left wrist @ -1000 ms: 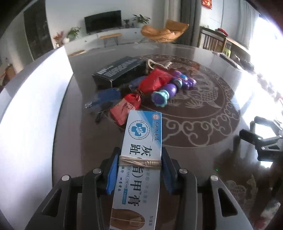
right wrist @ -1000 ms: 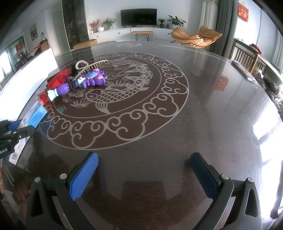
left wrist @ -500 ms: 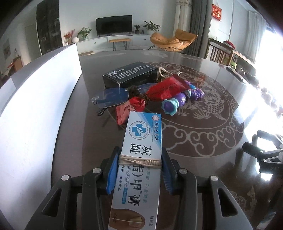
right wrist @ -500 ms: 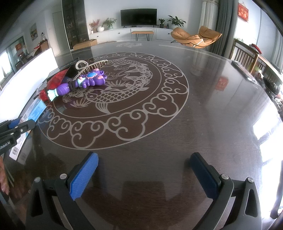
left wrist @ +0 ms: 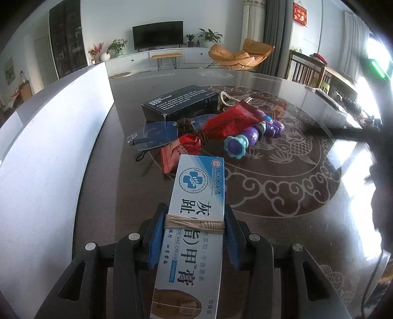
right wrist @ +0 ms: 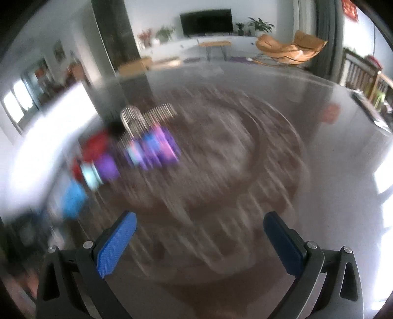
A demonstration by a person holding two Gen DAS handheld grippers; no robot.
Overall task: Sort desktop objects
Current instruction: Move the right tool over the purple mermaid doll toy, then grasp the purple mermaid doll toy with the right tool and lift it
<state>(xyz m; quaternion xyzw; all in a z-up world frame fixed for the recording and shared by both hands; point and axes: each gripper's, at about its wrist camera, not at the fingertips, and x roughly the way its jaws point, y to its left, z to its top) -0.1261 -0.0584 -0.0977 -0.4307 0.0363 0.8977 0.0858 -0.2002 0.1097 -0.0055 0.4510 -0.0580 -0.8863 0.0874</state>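
Your left gripper: clamped on nail cream box, above table, before the toy pile | your right gripper: jaws wide, holding nothing, view blurred.

My left wrist view sits low over the dark table, looking forward along its fingers, close on the nail cream box filling the lower centre, white panel to the left. My right wrist view looks across the same table from further right, motion-blurred. Both share the purple toy, the red packet, and the TV on the far wall.
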